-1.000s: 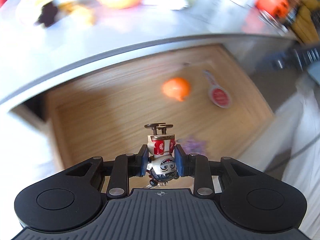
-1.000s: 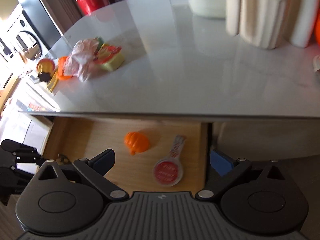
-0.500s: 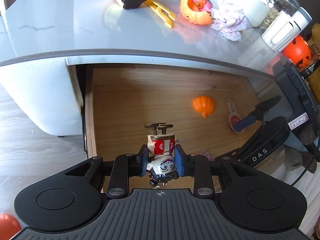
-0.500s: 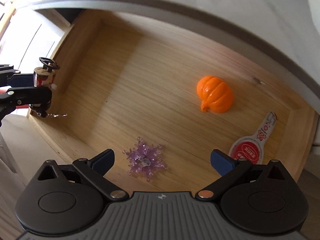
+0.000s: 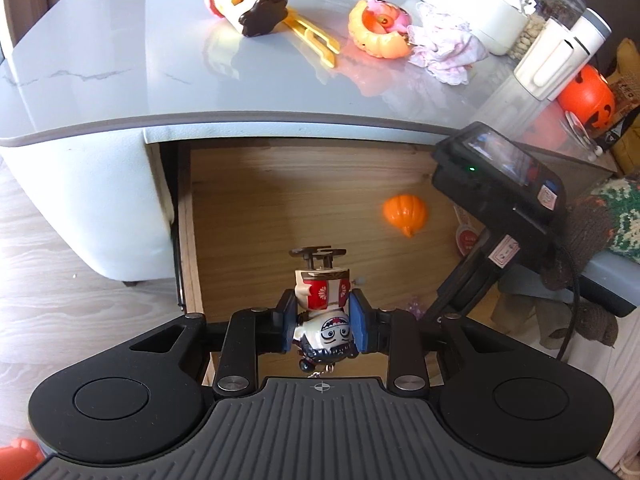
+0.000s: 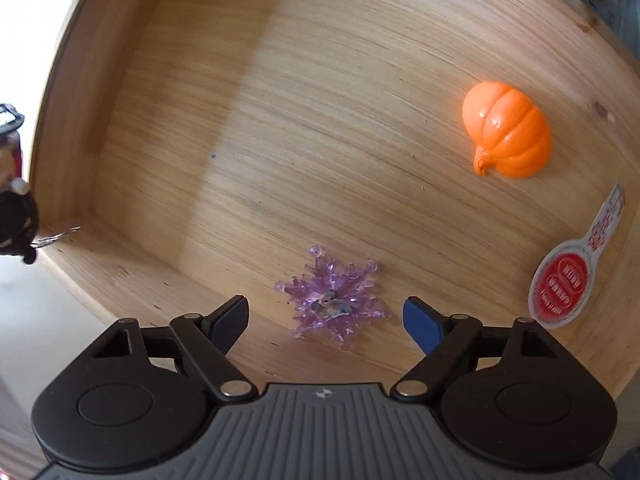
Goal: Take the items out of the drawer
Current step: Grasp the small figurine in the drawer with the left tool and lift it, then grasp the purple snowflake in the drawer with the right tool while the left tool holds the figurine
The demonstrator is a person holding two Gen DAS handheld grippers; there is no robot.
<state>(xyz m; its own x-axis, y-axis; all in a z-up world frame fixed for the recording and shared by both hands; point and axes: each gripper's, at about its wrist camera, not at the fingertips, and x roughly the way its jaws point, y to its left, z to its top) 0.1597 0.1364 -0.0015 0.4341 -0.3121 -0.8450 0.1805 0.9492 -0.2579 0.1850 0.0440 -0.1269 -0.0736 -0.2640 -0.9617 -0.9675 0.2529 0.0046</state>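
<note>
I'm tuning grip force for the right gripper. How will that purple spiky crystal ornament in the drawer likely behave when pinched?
The purple crystal ornament looks like clear hard plastic, so probably stiff and light. Its thin spikes may snap or skid off the pads. It lies flat on the drawer floor, so rolling seems unlikely. The right gripper is closing around it, not yet touching.

We see red print on the round tag [image 6: 562,289] in the drawer [image 6: 280,100], too small to read.
</note>
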